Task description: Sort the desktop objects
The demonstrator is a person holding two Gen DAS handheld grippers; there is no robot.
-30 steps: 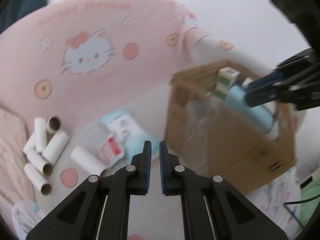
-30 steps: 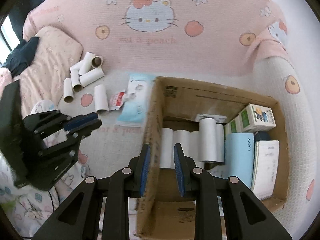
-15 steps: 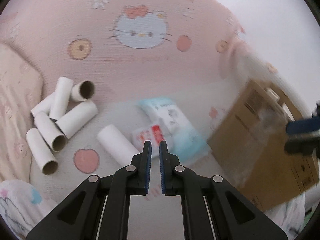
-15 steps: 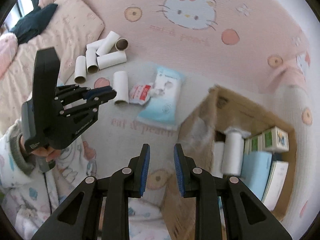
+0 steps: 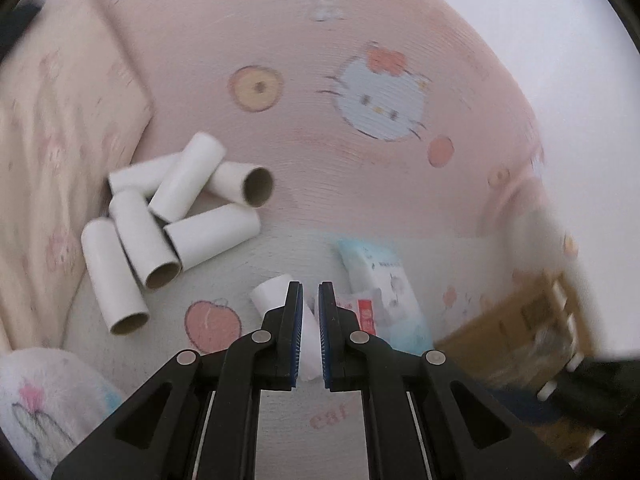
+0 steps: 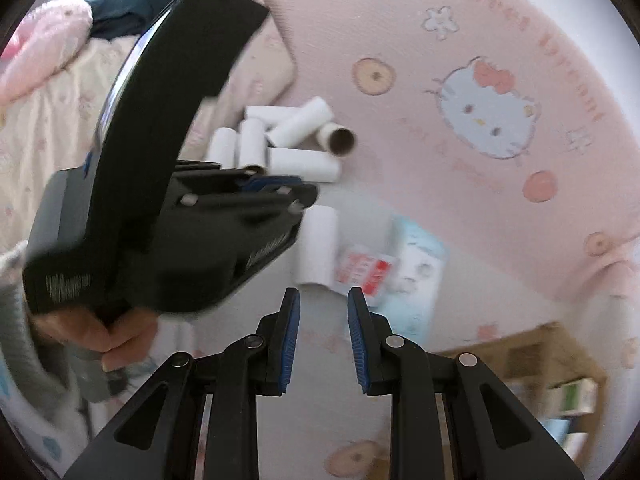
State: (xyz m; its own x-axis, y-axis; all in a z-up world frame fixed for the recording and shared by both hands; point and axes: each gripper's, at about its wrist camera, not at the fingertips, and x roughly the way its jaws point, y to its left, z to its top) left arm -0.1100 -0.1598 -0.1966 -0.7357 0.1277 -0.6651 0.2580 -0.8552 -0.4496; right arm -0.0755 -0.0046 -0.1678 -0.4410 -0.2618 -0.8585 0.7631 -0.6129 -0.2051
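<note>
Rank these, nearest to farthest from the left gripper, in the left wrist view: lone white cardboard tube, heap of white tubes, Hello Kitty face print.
1. Lone white cardboard tube: at the left gripper tips.
2. Heap of white tubes: upper left.
3. Hello Kitty face print: top right, on the backrest.

both wrist cameras look steeply down from close above a pink printed blanket (image 5: pixel 360 20). each view shows the heap of cardboard tubes (image 5: pixel 172 216) near 10 o'clock, the lone tube (image 6: pixel 316 244) and a cardboard box (image 6: pixel 532 356) around 4 o'clock.
</note>
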